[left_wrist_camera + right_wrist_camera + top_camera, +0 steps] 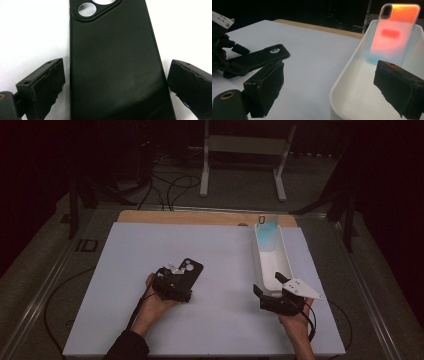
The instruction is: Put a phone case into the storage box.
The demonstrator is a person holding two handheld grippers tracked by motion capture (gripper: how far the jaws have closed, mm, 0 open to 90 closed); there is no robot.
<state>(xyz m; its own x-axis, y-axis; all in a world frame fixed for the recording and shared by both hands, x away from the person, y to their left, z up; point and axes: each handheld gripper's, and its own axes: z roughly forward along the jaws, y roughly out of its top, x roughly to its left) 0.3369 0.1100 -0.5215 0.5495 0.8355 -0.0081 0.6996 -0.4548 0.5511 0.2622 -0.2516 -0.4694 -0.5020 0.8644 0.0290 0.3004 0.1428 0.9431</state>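
A black phone case [112,62] lies flat on the white board [220,250], camera cutout at its far end. My left gripper [116,87] is open and astride its near end, one jaw on each side with a thin gap to the case. In the high view this gripper [175,276] is left of centre and the black case [189,269] sticks out beyond it. My right gripper [332,92] is open, its jaws straddling the near left rim of a long white tray [347,72]. An iridescent phone case [394,32] leans upright against the tray's far end.
The white tray [260,265] runs front to back on the right side of the board, with the iridescent case [266,227] at its far end. A wooden strip [200,216] edges the board's back. Cables and a white stand [245,145] lie on the floor beyond.
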